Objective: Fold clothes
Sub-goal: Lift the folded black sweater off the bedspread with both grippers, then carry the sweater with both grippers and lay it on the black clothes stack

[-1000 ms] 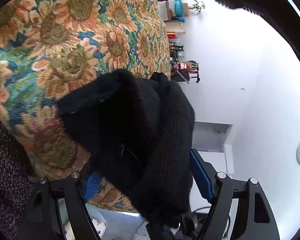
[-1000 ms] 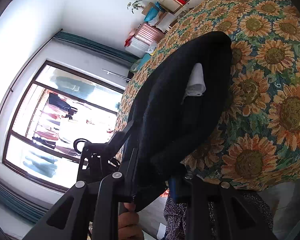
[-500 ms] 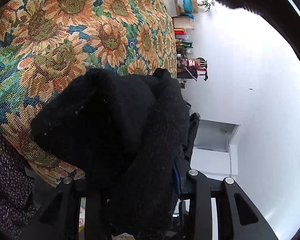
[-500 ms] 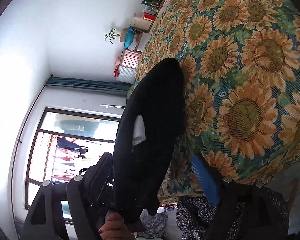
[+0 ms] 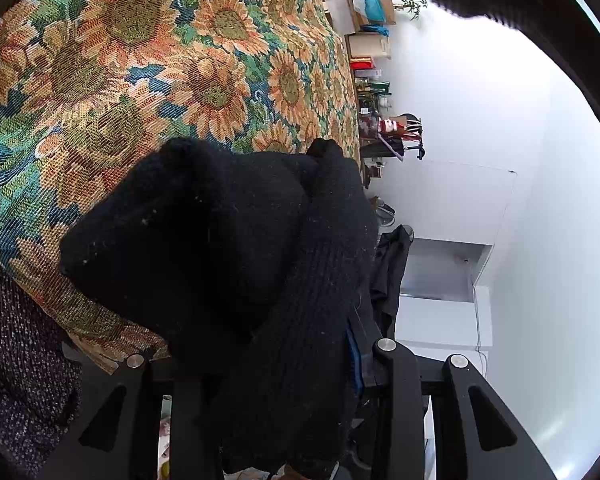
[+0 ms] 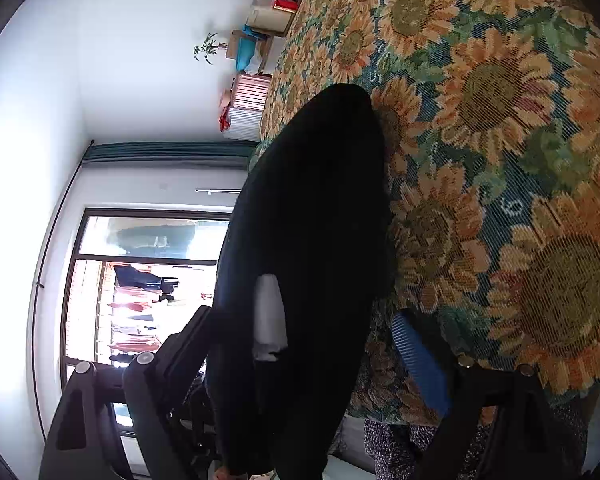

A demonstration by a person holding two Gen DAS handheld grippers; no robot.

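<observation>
Left gripper (image 5: 278, 364) clamps the bunched black knit garment (image 5: 228, 248) over the sunflower bedspread (image 5: 148, 60), its pads buried. Right gripper (image 6: 300, 344) is opening, cloth loose between, white label (image 6: 269, 320) showing.

Bedroom: sunflower bedspread (image 5: 204, 80), curtained window (image 6: 140, 280)

garment (image 5: 228, 248) bunched on bedspread (image 5: 148, 80) edge
</observation>
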